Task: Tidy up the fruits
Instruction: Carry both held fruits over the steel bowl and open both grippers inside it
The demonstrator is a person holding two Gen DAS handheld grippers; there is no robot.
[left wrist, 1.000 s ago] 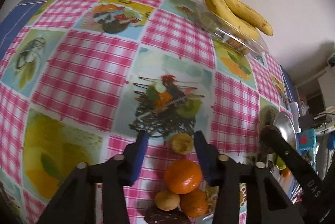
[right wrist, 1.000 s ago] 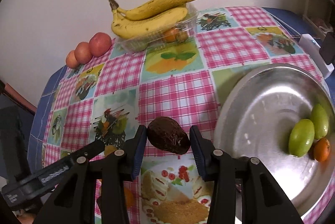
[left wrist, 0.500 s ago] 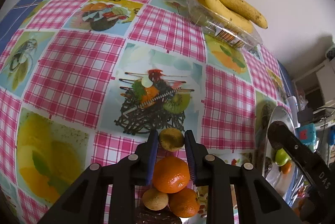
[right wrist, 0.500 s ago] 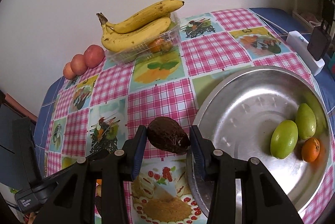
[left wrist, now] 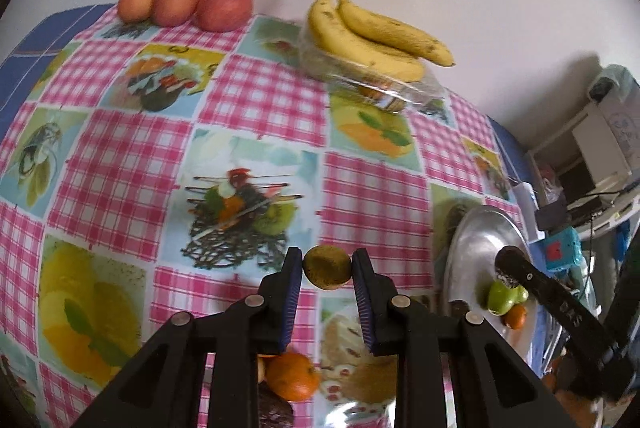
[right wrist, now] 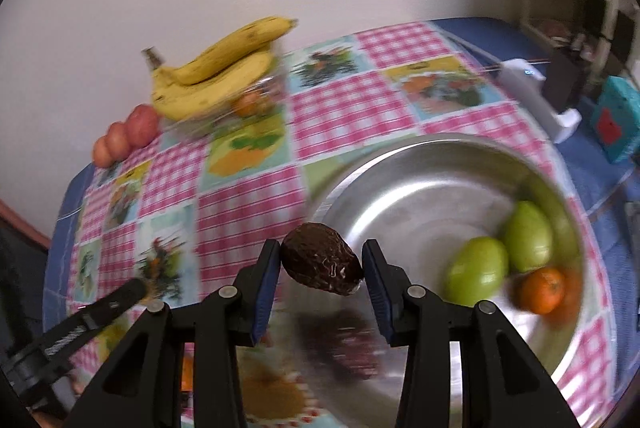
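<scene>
My left gripper (left wrist: 327,270) is shut on a small brownish-green round fruit (left wrist: 327,267) and holds it above the checked tablecloth. An orange mandarin (left wrist: 292,376) and a dark fruit (left wrist: 274,408) lie below it. My right gripper (right wrist: 320,268) is shut on a dark brown wrinkled avocado (right wrist: 322,264), held over the near-left rim of the metal bowl (right wrist: 420,172). The bowl holds two green fruits (right wrist: 476,270) (right wrist: 528,236) and a mandarin (right wrist: 542,290). The bowl also shows in the left wrist view (left wrist: 480,240).
Bananas (left wrist: 372,32) lie on a clear plastic box of fruit at the back by the wall. Three reddish apples (left wrist: 224,7) sit at the back left. A white device (right wrist: 528,88) and a teal box (right wrist: 616,120) stand right of the bowl.
My left gripper closed on the small brownish fruit and lifted it off the pile. My right gripper carried the avocado to the right, over the bowl's rim.
</scene>
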